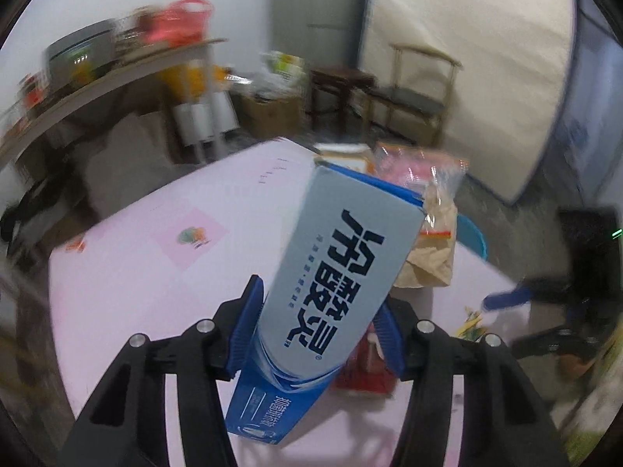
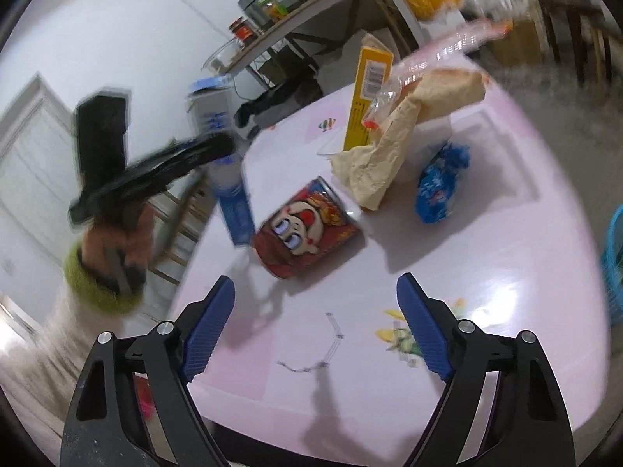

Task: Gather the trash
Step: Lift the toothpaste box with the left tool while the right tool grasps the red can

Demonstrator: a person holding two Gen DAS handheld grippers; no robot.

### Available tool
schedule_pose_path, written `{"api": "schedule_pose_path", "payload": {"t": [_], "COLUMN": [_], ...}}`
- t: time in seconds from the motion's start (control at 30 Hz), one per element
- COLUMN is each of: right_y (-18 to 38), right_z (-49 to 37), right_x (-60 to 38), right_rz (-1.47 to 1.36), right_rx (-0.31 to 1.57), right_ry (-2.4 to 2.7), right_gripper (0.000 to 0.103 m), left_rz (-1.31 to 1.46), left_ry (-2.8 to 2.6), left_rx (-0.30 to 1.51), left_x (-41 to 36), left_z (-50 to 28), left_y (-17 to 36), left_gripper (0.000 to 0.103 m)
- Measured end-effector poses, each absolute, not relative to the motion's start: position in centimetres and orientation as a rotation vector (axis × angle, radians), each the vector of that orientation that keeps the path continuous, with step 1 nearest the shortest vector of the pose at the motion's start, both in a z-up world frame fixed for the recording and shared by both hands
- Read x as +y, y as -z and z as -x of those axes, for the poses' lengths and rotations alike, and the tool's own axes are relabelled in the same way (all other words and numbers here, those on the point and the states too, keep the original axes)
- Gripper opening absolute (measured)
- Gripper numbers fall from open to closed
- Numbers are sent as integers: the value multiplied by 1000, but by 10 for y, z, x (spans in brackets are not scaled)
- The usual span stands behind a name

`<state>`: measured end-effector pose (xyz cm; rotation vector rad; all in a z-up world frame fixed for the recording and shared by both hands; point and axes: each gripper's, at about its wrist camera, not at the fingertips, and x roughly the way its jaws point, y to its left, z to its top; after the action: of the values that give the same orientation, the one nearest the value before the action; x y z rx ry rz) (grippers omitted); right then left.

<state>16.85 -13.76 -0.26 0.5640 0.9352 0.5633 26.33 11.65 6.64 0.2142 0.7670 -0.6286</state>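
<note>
My left gripper [image 1: 317, 330] is shut on a long grey and blue toothpaste box [image 1: 342, 264], its blue pads pressing both sides, and holds it tilted above the pink table [image 1: 136, 292]. In the right wrist view the same box [image 2: 229, 194] shows blurred at the left, carried by a hand with a green cuff [image 2: 97, 288]. My right gripper [image 2: 314, 288] stands open over the table, nothing between its fingers. Just beyond it a red cartoon can [image 2: 307, 229] lies on its side. Behind the can are a crumpled brown paper bag [image 2: 381, 163], a blue wrapper [image 2: 440, 186] and a yellow carton [image 2: 368, 97].
A clear plastic bag [image 2: 440, 54] lies on top of the paper bag. A blue basket [image 2: 615, 257] stands off the table's right edge. A cluttered shelf [image 2: 311, 11], chairs [image 1: 420, 89] and cardboard boxes [image 1: 272, 113] ring the table.
</note>
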Motion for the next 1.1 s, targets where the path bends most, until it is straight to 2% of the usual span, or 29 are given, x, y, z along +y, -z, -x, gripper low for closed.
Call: {"api": "schedule_pose_path", "payload": {"t": [0.13,0.33,0.87,0.93,1.0,1.1], "right_y": [12,30,57,58,61,67], "right_z": [-186,-210,-225,-225,-224,-219], "right_x": [-128,-107,-77,-76,-77,-80], "right_rz": [-713,-938,-1100,-1111,-1125,-1184], "right_rx": [981,1079,1178,1167,1171,1185], "right_ry": [-559,-476,-277,-273,-267,-303], "right_gripper": [80,80,80,78,66,64], "left_rz": [-33,88,273,285,296,310], "left_ry": [539,465,473,475,476,473], "left_rx": [719,656,626,626,625,623], "left_x": [153,176,215,217,219,223], "left_z": [-231,-195,-167,-164,-162,-161], "left_y": [-82,-81,-60,-59,-57,-56], "left_gripper": [53,52,52,52,52,52]}}
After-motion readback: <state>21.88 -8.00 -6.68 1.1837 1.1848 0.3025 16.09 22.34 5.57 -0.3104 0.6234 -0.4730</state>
